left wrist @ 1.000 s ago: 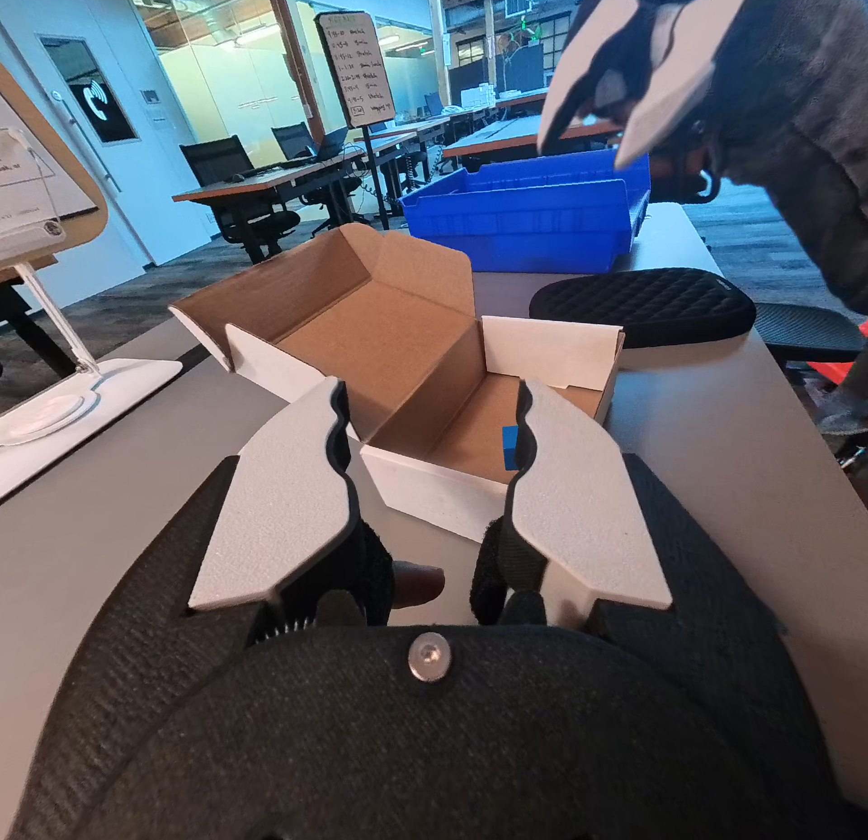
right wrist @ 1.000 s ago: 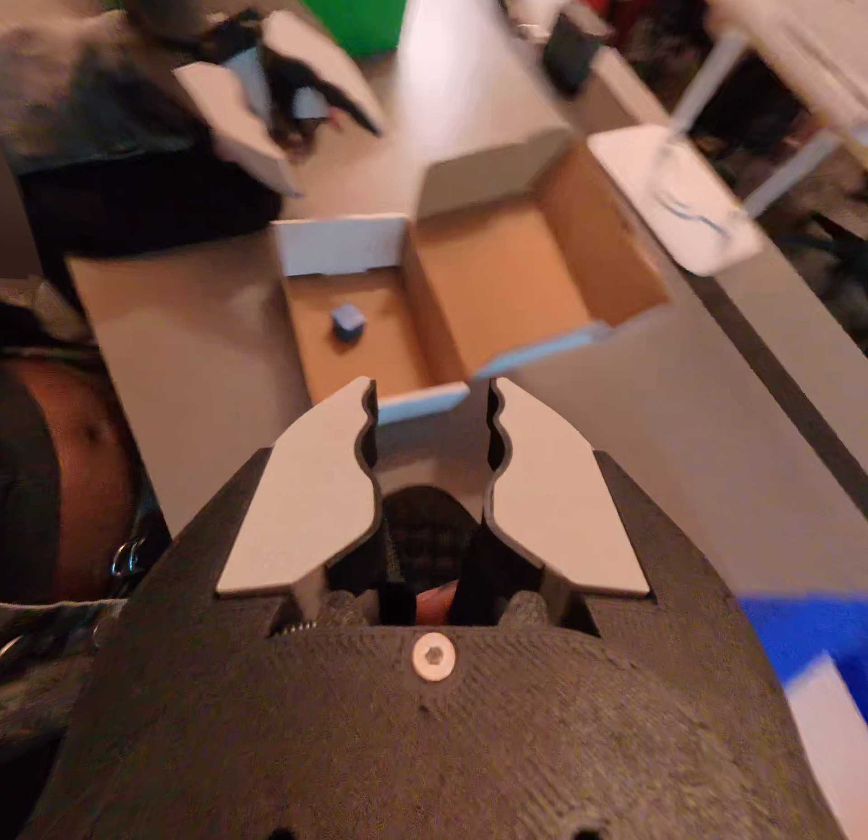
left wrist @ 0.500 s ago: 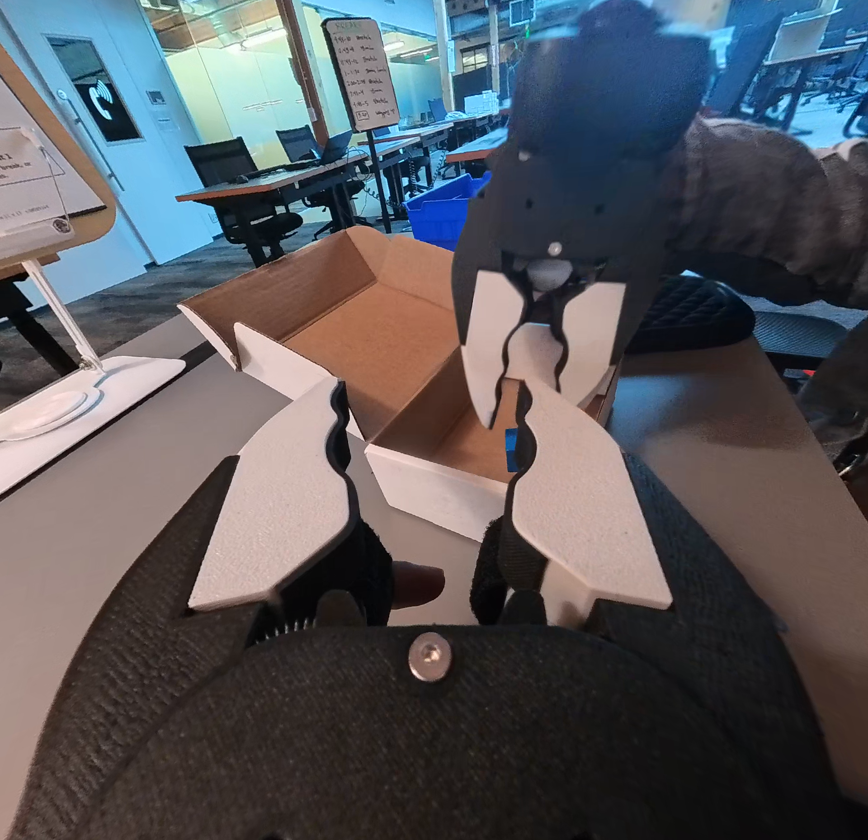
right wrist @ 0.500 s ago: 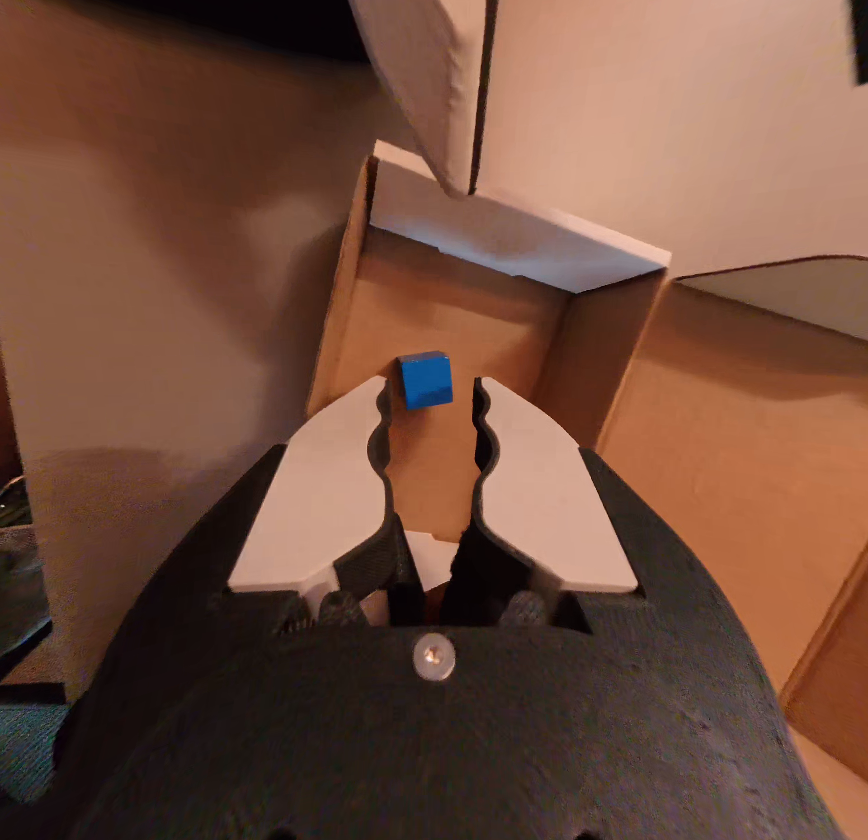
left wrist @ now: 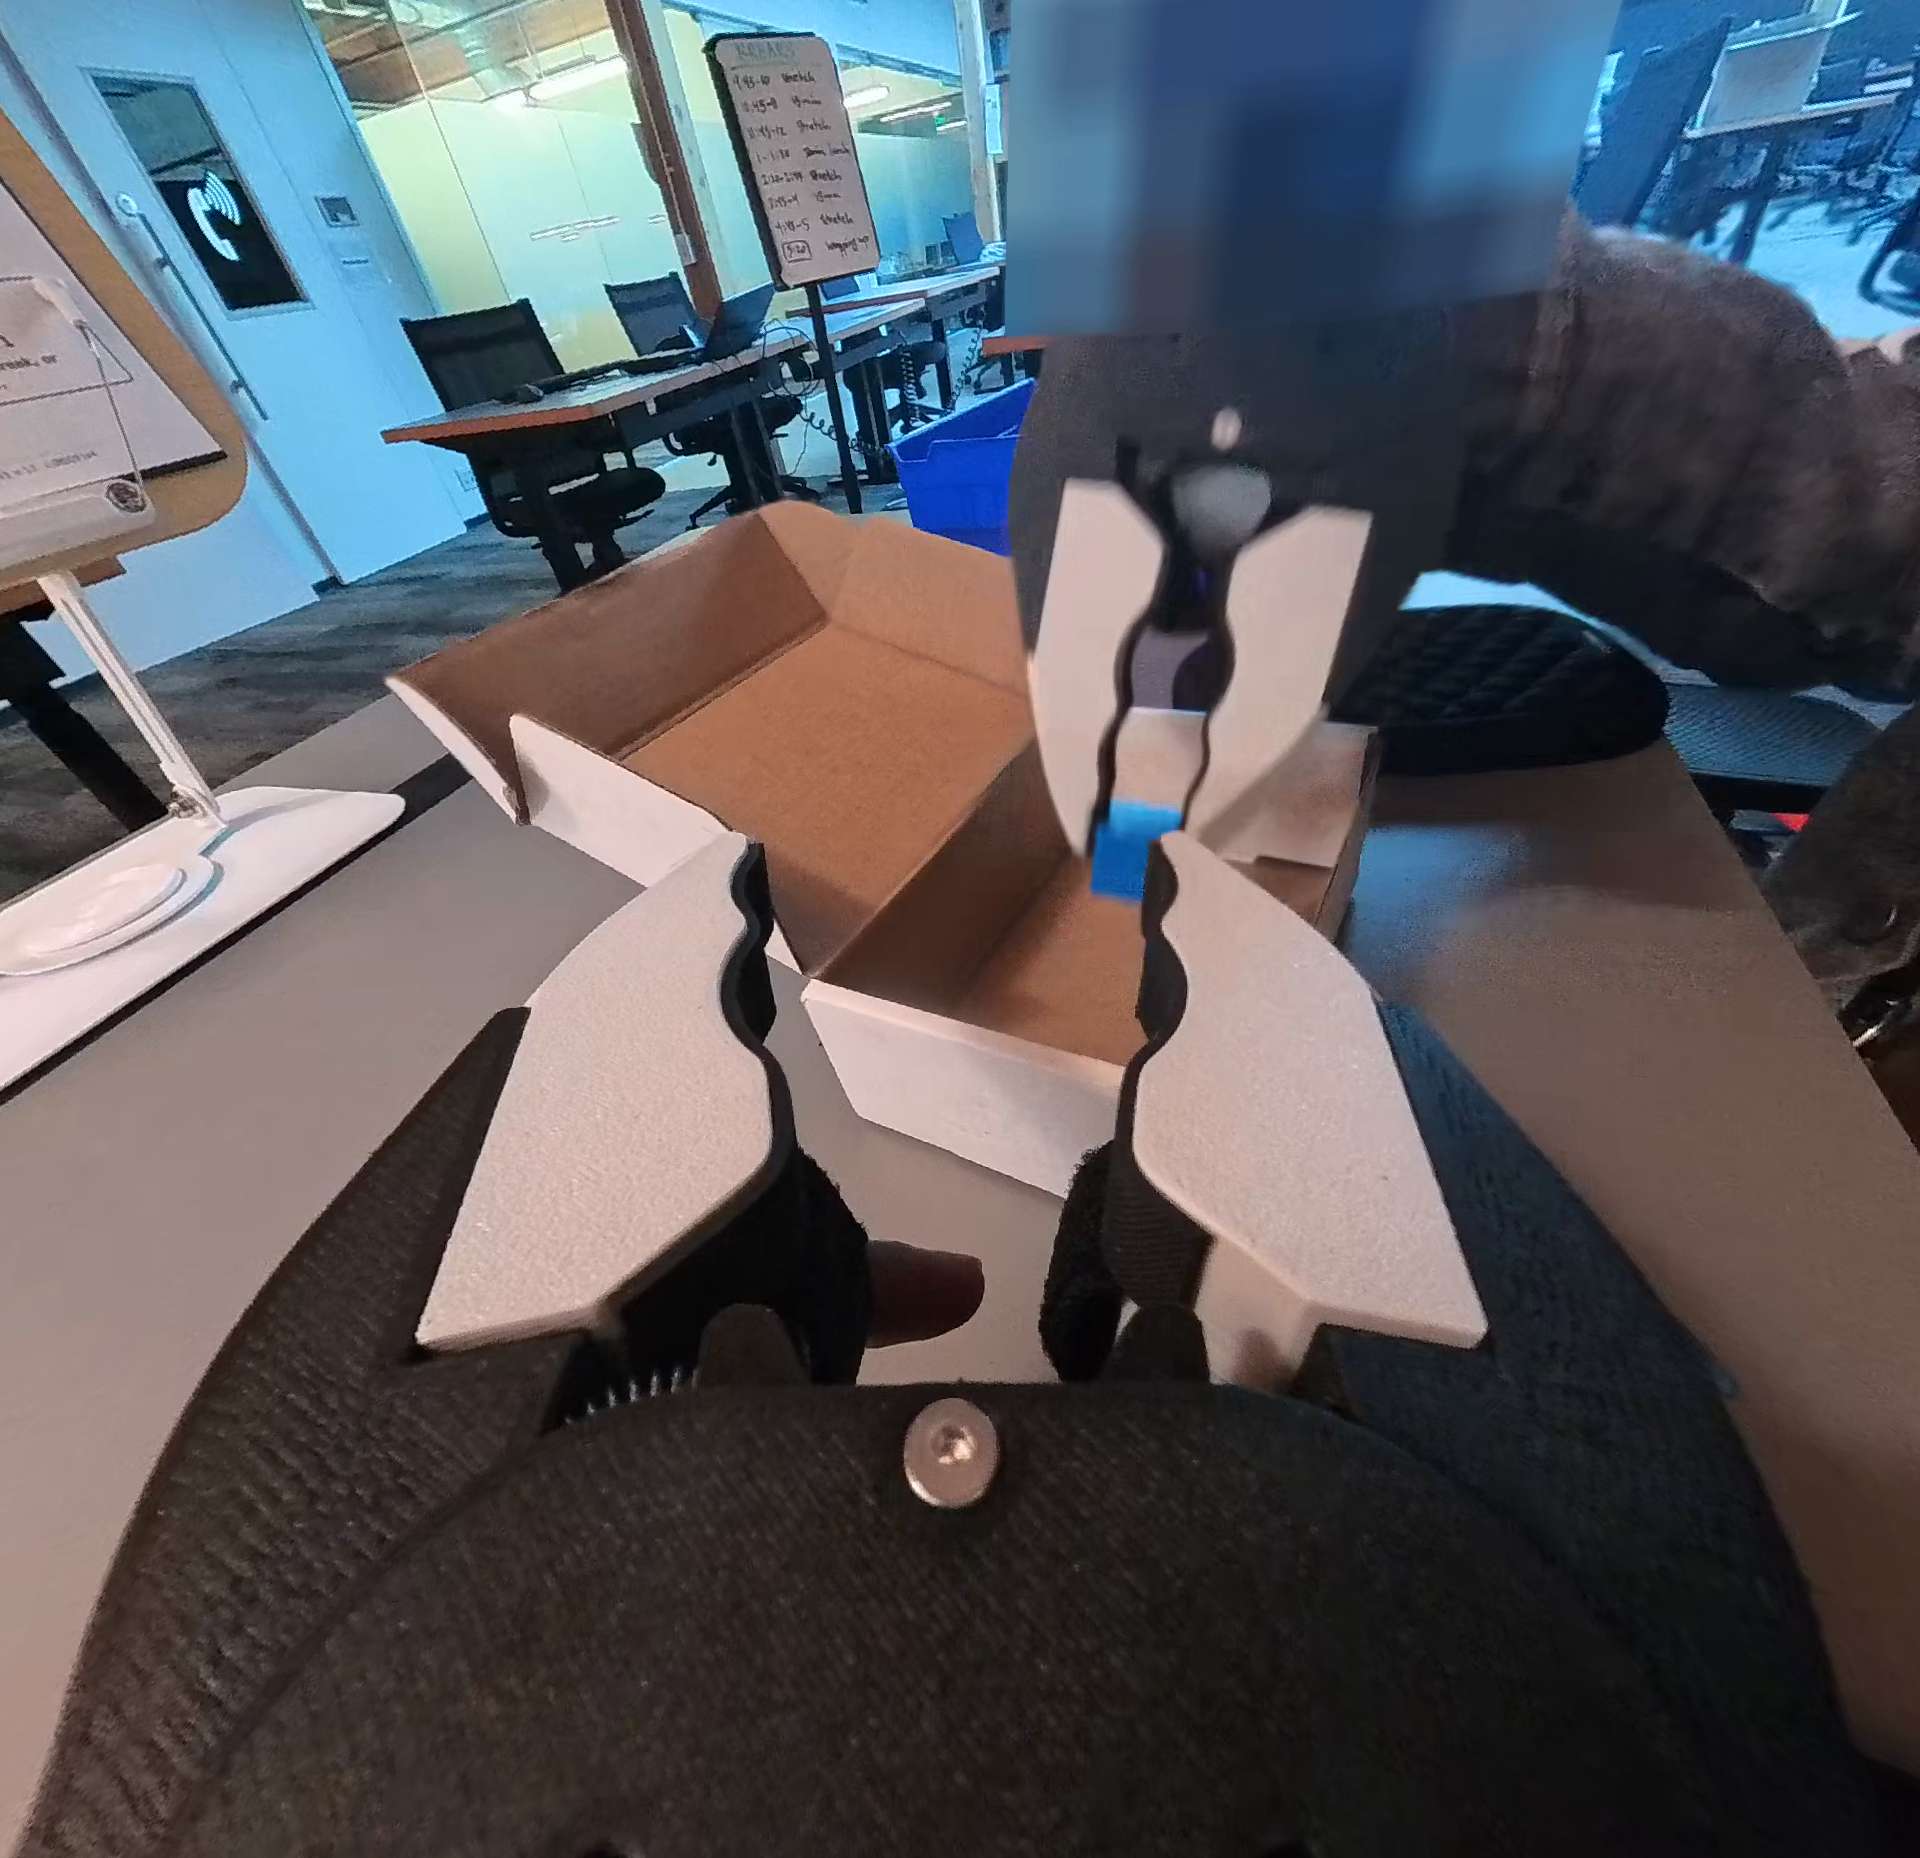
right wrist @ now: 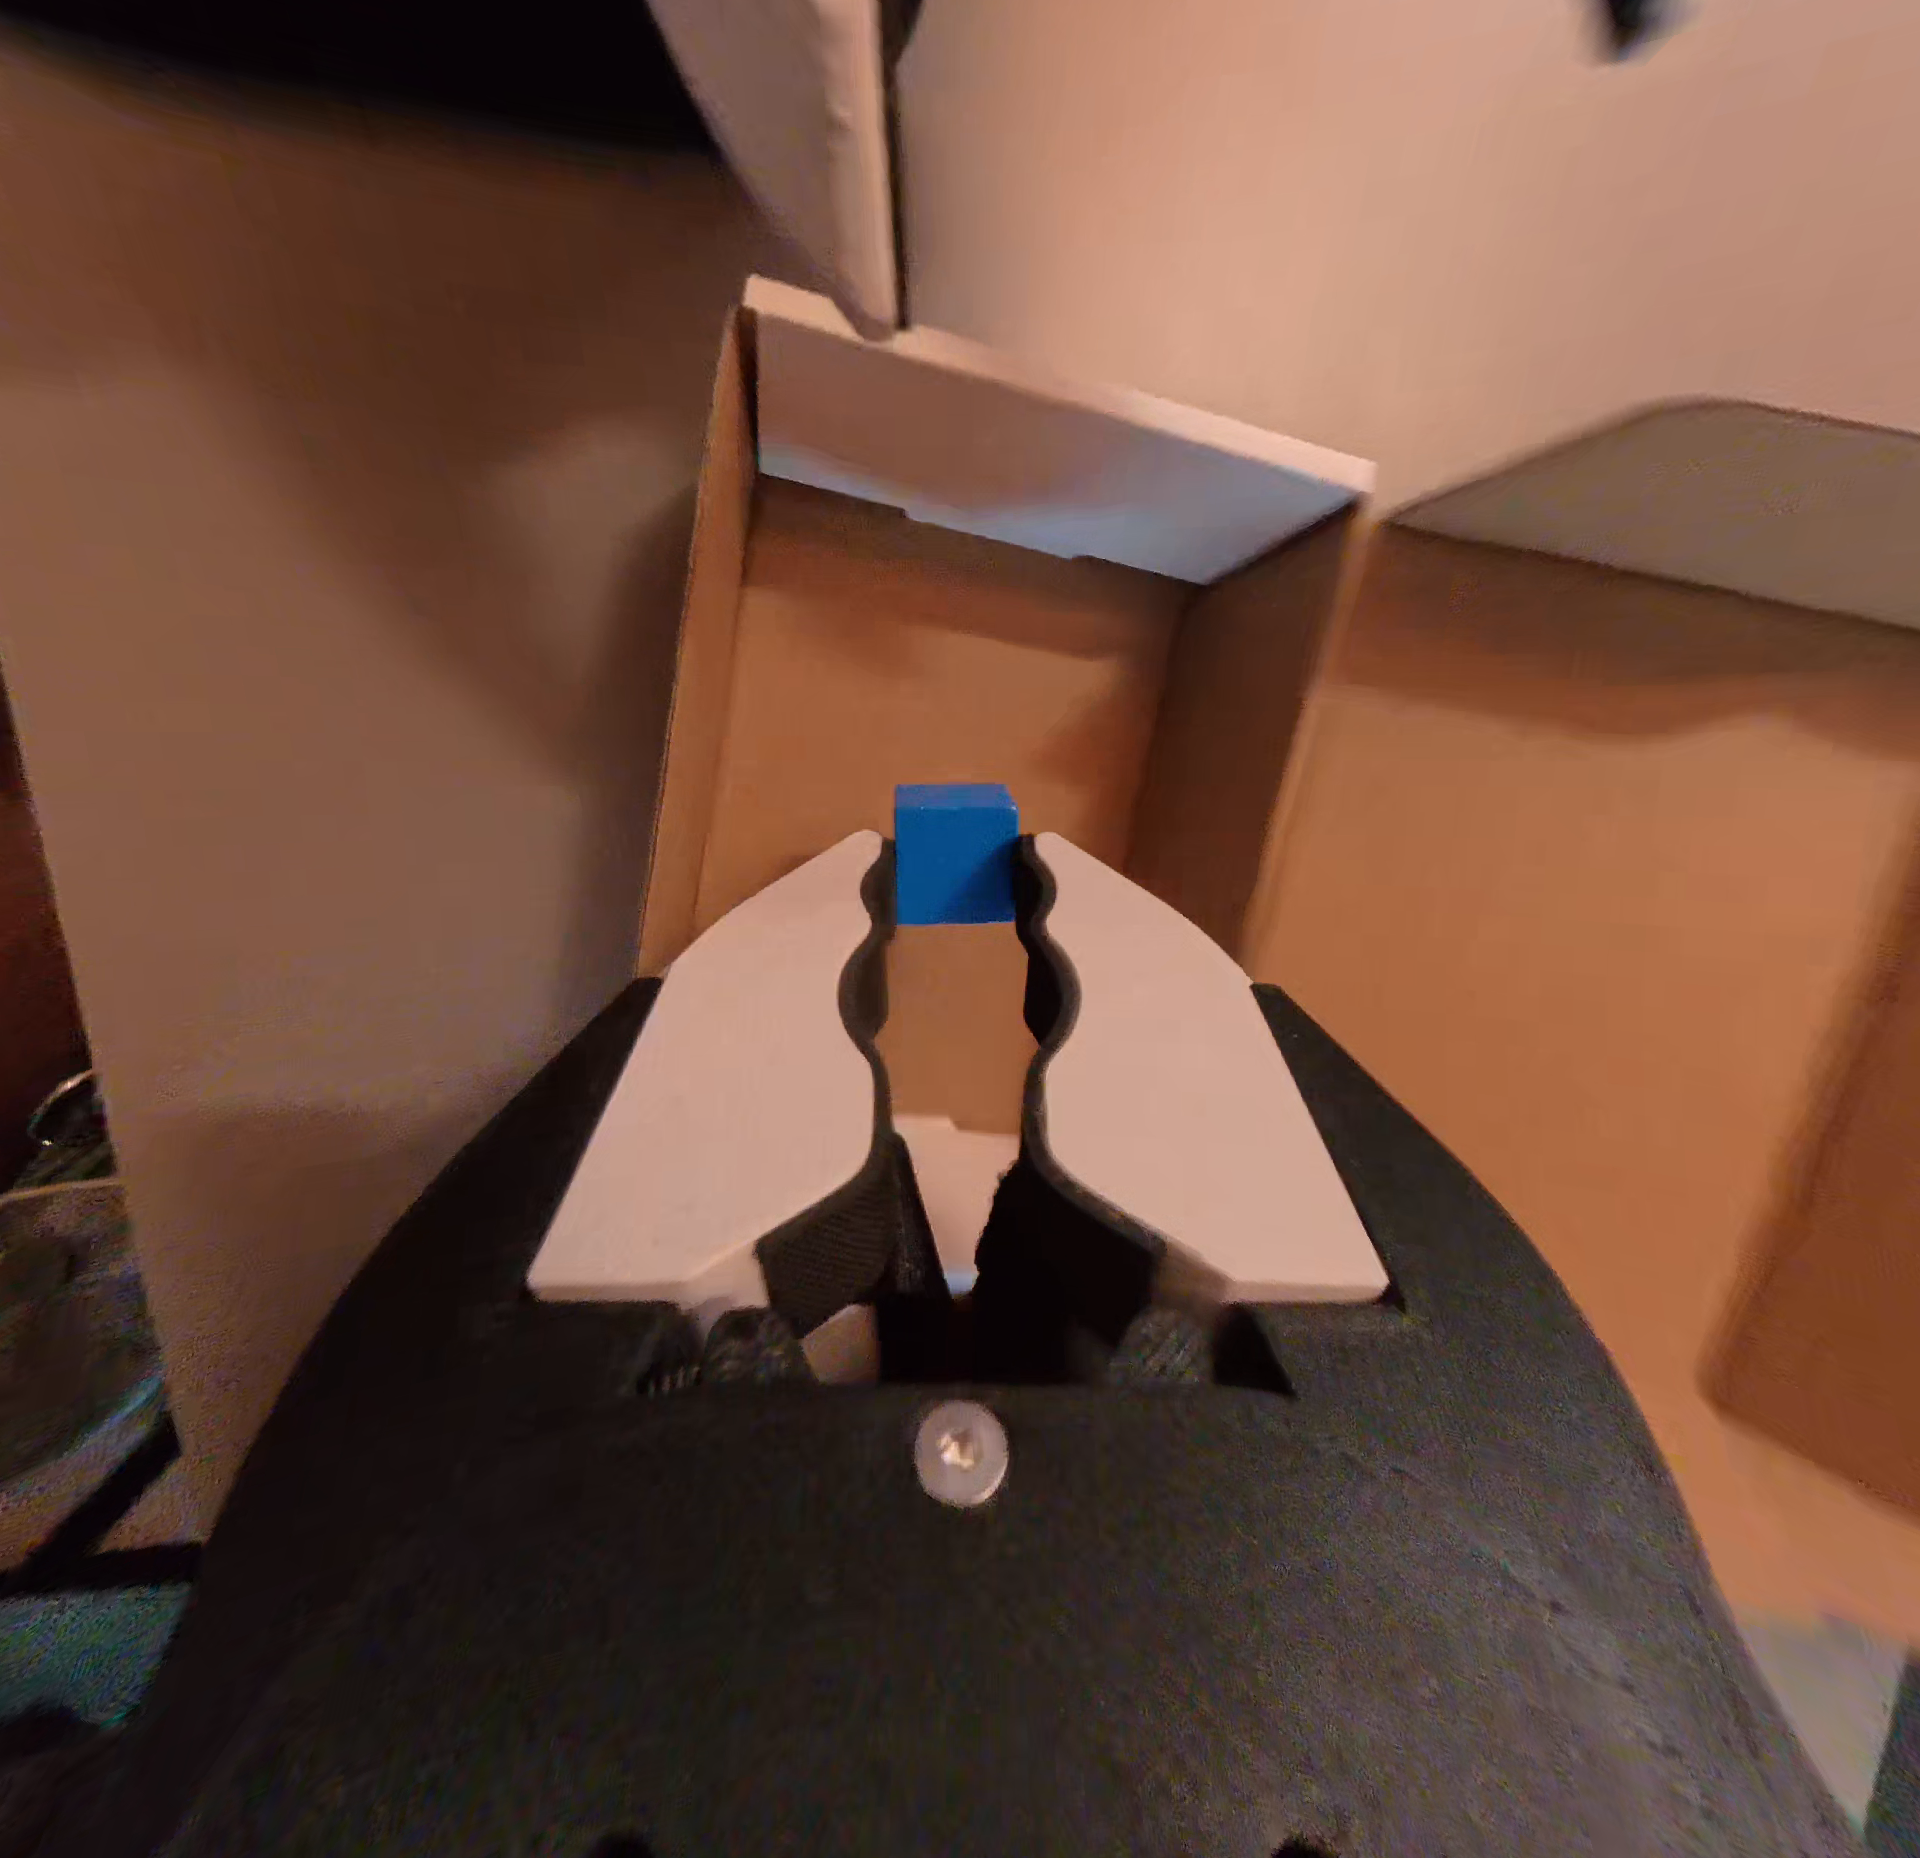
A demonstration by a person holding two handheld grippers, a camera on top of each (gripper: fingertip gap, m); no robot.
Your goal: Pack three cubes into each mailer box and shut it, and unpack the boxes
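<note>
An open mailer box [left wrist: 966,1070], white outside and brown inside, lies on the grey table [left wrist: 260,1029] with its lid [left wrist: 831,759] folded back. My right gripper [right wrist: 953,863] points down into the box's front compartment and is shut on a small blue cube [right wrist: 953,852], holding it a little above the box floor [right wrist: 935,686]. In the left wrist view the right gripper [left wrist: 1138,821] and the blue cube [left wrist: 1130,858] show above the box. My left gripper [left wrist: 954,863] is open and empty, low over the table just in front of the box. No other cube shows in the box.
A blue bin [left wrist: 956,468] stands behind the box. A black mesh pad [left wrist: 1496,686] lies at the back right. A white stand base [left wrist: 156,873] sits at the left. The table's right edge is close to the box. A dark sleeve [left wrist: 1683,437] reaches in from the right. About 10 centimetres separates my left fingertips from my right.
My right gripper came down into the box, closed on the blue cube and raised it off the box floor. My left gripper has stayed open in place.
</note>
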